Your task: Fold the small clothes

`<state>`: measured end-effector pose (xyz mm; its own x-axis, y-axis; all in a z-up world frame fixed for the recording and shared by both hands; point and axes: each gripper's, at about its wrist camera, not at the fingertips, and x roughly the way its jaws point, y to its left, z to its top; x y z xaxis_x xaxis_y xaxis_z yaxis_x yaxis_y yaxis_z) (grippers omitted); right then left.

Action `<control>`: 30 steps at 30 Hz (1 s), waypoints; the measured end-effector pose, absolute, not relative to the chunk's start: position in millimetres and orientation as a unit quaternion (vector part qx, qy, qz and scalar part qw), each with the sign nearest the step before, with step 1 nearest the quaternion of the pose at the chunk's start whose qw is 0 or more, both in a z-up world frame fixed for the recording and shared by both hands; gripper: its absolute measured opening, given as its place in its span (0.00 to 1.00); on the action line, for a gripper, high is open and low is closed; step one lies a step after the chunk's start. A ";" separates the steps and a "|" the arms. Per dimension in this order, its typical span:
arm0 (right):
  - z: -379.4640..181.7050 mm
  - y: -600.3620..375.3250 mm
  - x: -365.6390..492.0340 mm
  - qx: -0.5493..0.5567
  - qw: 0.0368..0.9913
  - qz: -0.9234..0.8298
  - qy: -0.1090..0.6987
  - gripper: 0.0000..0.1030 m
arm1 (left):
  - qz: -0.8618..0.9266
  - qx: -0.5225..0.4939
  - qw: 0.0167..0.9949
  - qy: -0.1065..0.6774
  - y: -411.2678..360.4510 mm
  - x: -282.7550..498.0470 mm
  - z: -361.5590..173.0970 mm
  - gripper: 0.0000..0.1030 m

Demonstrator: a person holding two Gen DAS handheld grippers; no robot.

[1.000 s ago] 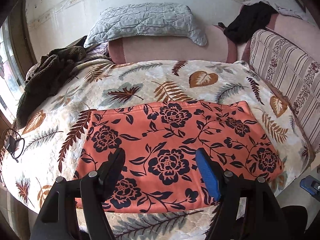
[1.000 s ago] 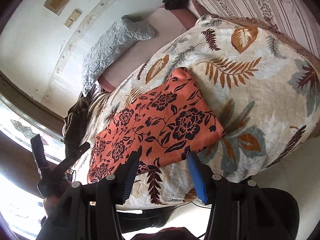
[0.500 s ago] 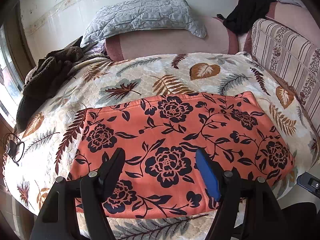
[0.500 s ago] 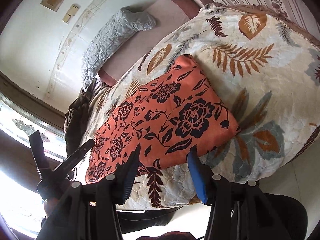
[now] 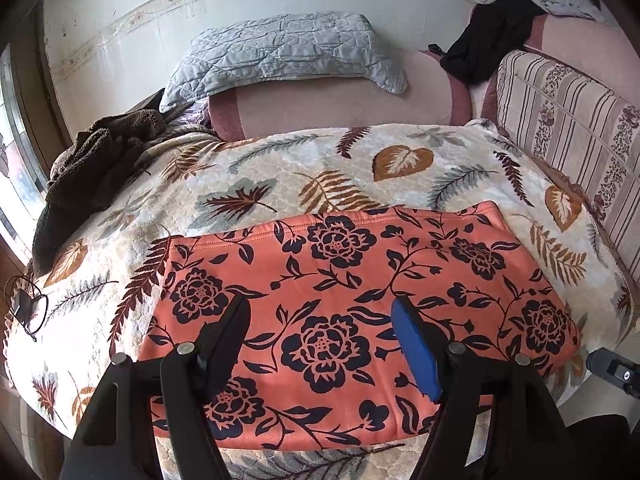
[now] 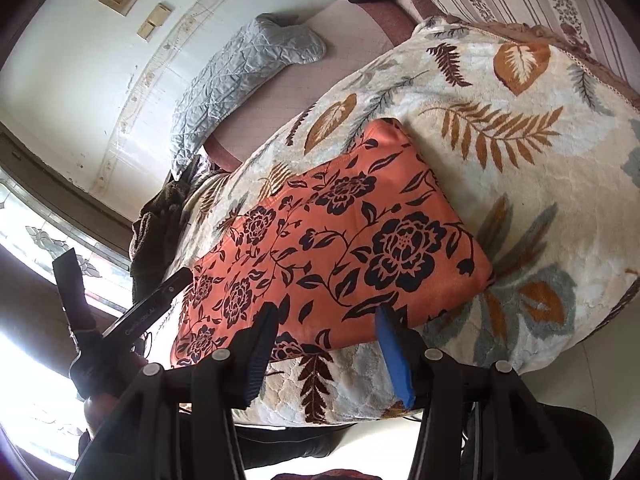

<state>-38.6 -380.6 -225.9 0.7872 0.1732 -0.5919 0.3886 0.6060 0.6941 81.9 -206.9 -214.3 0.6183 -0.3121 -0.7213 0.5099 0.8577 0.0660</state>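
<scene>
An orange garment (image 5: 360, 312) with a black flower print lies flat on the leaf-patterned blanket (image 5: 304, 168), folded into a wide rectangle. My left gripper (image 5: 320, 320) is open and empty, hovering above the garment's near middle. In the right wrist view the garment (image 6: 340, 240) lies slanted, and my right gripper (image 6: 326, 316) is open and empty just above its near long edge. The left gripper (image 6: 120, 280) also shows at the left of the right wrist view, beside the garment's left end.
A grey quilted pillow (image 5: 280, 56) lies on a pink bolster (image 5: 340, 104) at the back. A brown fuzzy garment (image 5: 92, 168) is heaped at the left. A black garment (image 5: 488, 36) lies on the striped cushion (image 5: 572, 120) at the right. The blanket's front edge drops off close to the garment.
Both grippers moved closer to the garment, which looms larger in both views. The garment itself has not moved. Both grippers stayed open.
</scene>
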 end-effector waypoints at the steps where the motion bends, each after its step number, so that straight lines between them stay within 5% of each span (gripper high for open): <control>1: -223.0 -380.6 -34.6 0.436 0.839 -0.066 0.319 0.53 | -0.230 0.134 0.891 0.367 -203.4 82.1 -213.5 0.71; 8: -227.7 -377.4 28.6 0.424 0.842 -0.055 0.329 0.53 | -0.170 0.139 0.900 0.378 -153.1 109.1 -233.9 0.71; 15: -290.6 -366.0 69.0 0.432 0.819 -0.085 0.368 0.52 | -0.076 0.137 0.874 0.459 -73.0 158.0 -309.6 0.74; 20: -275.8 -367.5 36.5 0.458 0.816 -0.061 0.347 0.53 | -0.124 0.068 0.891 0.432 -41.8 155.1 -299.8 0.77; 24: -268.0 -375.1 -12.4 0.514 0.801 -0.068 0.301 0.71 | -0.126 0.009 0.911 0.392 -13.3 155.0 -281.7 0.77; 30: -318.3 -388.4 -51.4 0.618 0.724 -0.101 0.289 0.71 | -0.108 -0.051 0.906 0.405 11.6 162.5 -281.0 0.77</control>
<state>-51.4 -388.4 -318.3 0.8132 0.2107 -0.5424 0.5025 0.2159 0.8372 162.5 11.6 -281.0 0.6481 -0.2378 -0.7235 0.1548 0.9713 -0.1806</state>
